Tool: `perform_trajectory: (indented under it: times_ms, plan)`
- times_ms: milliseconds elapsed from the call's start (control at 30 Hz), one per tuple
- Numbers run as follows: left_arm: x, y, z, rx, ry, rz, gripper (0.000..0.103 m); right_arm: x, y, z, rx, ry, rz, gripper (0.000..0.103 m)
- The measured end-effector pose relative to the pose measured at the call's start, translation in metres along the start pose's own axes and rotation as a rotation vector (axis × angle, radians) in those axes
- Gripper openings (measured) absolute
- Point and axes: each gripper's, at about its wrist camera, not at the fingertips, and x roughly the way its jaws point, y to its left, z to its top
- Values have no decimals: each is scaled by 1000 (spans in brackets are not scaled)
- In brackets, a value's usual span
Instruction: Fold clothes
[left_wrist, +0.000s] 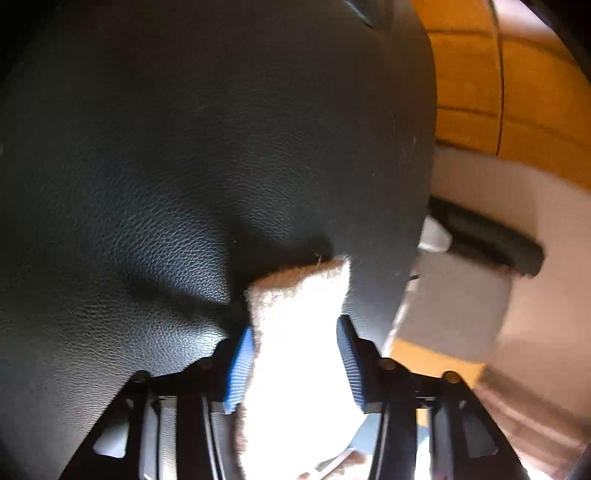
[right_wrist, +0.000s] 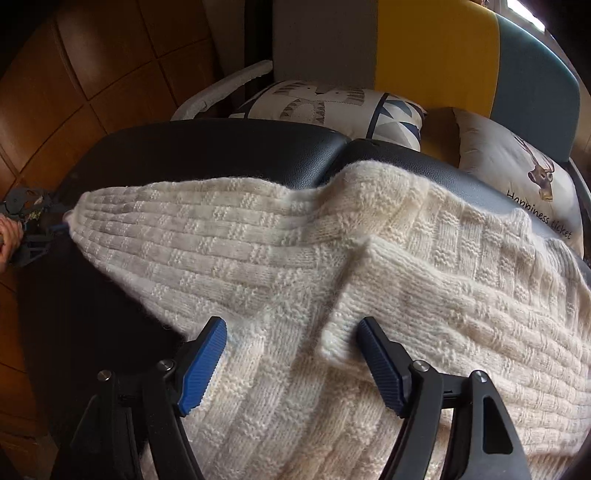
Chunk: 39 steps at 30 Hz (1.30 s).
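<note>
A cream knitted sweater (right_wrist: 332, 266) lies spread over a black leather seat (right_wrist: 207, 147). One sleeve stretches out to the left, where my left gripper (right_wrist: 55, 225) pinches its cuff. In the left wrist view that gripper (left_wrist: 295, 354) is shut on the sweater cuff (left_wrist: 299, 295), held just above the black leather (left_wrist: 184, 166). My right gripper (right_wrist: 291, 354) hovers open over the sweater's near part, its blue fingers (right_wrist: 203, 369) either side of a folded ridge of knit, not closed on it.
Two printed cushions (right_wrist: 332, 103) (right_wrist: 517, 177) lean against a yellow and blue sofa back (right_wrist: 461, 55) behind the seat. Orange-brown floor tiles (right_wrist: 74, 74) lie to the left. A black chair armrest (left_wrist: 487, 236) stands beside the seat's right edge.
</note>
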Motion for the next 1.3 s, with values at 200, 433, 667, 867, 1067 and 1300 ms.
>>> perform_trajectory:
  times_ms: [200,433,667,867,1067,1300]
  plan:
    - [12,-3,-15,126,-39,38,8,-3,2,-8,-52,-12,-3,76]
    - [-2,-15,-37,297,-91,-99,6,-16,-13,-11,33,-58,73,75]
    - [-26,-45,-88,456,-43,-218,5,-58,-94,-48,454,-158,252,75]
    - [5,-86,-186,613,91,-251,5,-83,-151,-99,622,-163,256,75]
    - [47,-120,-293,777,234,-239,5,-92,-181,-130,702,-158,285,75]
    - [99,-137,-422,979,386,-177,5,-107,-209,-150,759,-190,305,75]
